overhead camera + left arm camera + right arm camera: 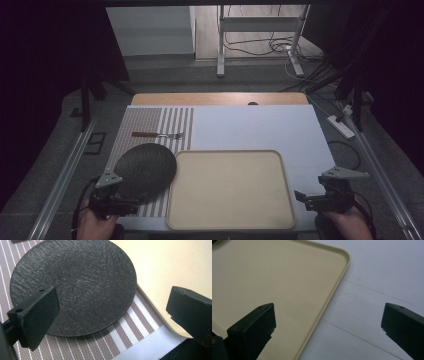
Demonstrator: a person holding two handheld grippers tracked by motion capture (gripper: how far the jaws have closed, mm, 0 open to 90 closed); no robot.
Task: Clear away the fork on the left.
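A black round slate plate (145, 170) (75, 282) lies flat on a striped placemat (150, 122) (140, 322), its right edge close to a beige tray (230, 190) (170, 262) (274, 277). My left gripper (131, 201) (112, 302) hovers open at the plate's near edge, one jaw over the plate, the other over the tray's corner. My right gripper (301, 199) (328, 312) is open at the tray's near right side, straddling its rim with nothing between the jaws.
A fork (159, 135) with a brown handle rests on the placemat beyond the plate. The white table top (255, 127) (377, 277) stretches behind and right of the tray. A wooden strip (220, 98) runs along the far edge.
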